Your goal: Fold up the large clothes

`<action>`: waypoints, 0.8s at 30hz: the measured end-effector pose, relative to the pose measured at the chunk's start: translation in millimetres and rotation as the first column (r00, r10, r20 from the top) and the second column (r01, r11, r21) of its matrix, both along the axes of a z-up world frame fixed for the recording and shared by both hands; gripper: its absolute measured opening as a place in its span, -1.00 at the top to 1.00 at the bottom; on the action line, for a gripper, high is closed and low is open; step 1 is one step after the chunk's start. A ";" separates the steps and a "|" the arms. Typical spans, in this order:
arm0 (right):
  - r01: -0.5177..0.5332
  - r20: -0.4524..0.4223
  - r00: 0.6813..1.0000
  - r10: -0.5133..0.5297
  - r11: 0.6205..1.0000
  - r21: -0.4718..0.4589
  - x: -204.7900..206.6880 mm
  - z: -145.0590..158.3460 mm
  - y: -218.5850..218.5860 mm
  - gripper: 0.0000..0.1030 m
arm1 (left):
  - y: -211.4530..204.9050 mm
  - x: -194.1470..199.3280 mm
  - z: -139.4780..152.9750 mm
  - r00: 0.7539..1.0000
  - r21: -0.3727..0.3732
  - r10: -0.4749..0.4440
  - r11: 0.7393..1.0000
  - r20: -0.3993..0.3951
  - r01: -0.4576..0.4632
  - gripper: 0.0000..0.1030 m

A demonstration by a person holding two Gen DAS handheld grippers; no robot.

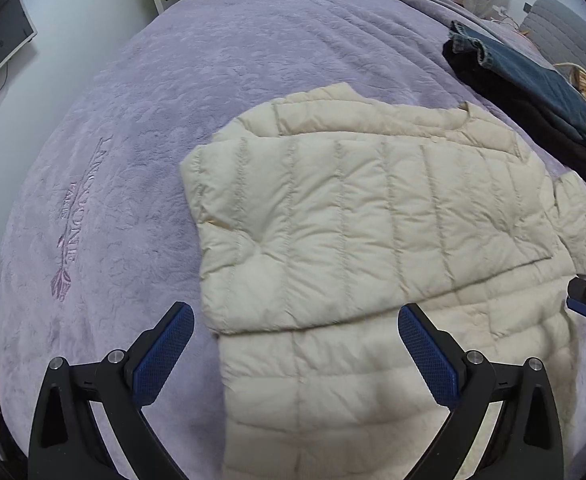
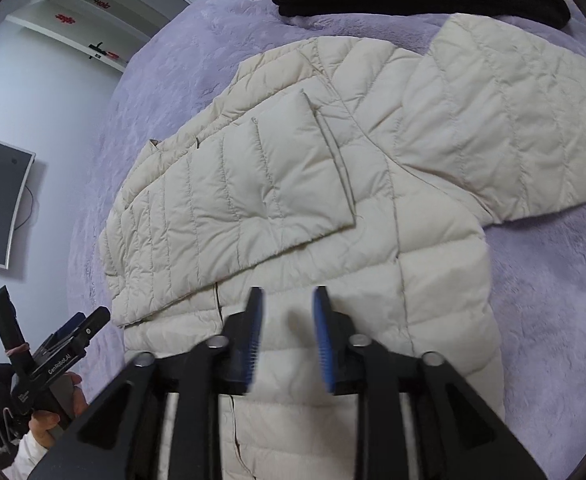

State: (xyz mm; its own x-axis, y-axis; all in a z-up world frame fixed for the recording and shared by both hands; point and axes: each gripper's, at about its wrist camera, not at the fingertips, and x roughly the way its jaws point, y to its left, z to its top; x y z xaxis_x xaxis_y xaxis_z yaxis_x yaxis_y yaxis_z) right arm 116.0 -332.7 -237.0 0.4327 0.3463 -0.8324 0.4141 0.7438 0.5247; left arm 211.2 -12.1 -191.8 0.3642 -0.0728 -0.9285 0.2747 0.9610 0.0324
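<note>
a cream quilted down jacket (image 1: 373,240) lies flat on a lilac plush bedspread (image 1: 153,120), one sleeve (image 1: 333,208) already folded across its chest and the other sleeve (image 2: 513,120) lying spread out to the side, in the right wrist view reaching toward the picture's right edge. going left to right: the left gripper (image 1: 295,356) hangs over the jacket's near left edge with its blue-padded fingers (image 1: 165,356) spread wide and nothing between them, one pad over bare bedspread and the other over the fabric, neither clearly touching. the right gripper (image 2: 287,340) hovers above the jacket's lower body near the front placket, its fingers parted and empty, the cloth beneath them not pinched. the relation that matters: the unfolded sleeve lies ahead of and to the right of the right gripper's fingers, its long axis running out sideways from the shoulder, and the right hand looks the nearer of the two, so that sleeve seems its job to bring across. the jacket's body runs lengthwise toward the person, collar at the far end. beyond the collar, well apart from the jacket, sits a stack of folded dark clothes (image 1: 525,100) with denim on top; it does not appear to block the fold. a monitor (image 2: 1,200) hangs on the wall off the bed's side. the person's hand (image 2: 49,416) grips the left tool's handle.
</note>
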 end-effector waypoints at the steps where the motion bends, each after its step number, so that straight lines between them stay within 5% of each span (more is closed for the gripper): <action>1: 0.014 0.005 1.000 -0.014 1.000 0.005 -6.4 2.7 -4.2 -0.40 | -8.4 -5.6 3.1 1.000 -0.007 -0.012 1.000 -0.010 0.012 -0.99; 13: 0.177 -0.029 0.984 -0.176 0.983 0.042 -74.1 13.7 -82.3 -0.65 | -98.4 -52.6 18.0 0.995 -0.084 -0.068 0.995 -0.071 0.062 -0.99; 18: 0.242 -0.017 0.970 -0.241 0.969 0.047 -96.1 15.9 -117.5 -1.00 | -131.2 -59.4 22.3 0.993 -0.077 -0.102 0.992 -0.062 0.097 -0.99; 24: 0.300 -0.012 0.954 -0.300 0.953 0.042 -115.9 12.7 -152.8 -1.00 | -165.4 -64.9 18.0 0.984 -0.097 -0.141 0.987 -0.106 0.131 -0.99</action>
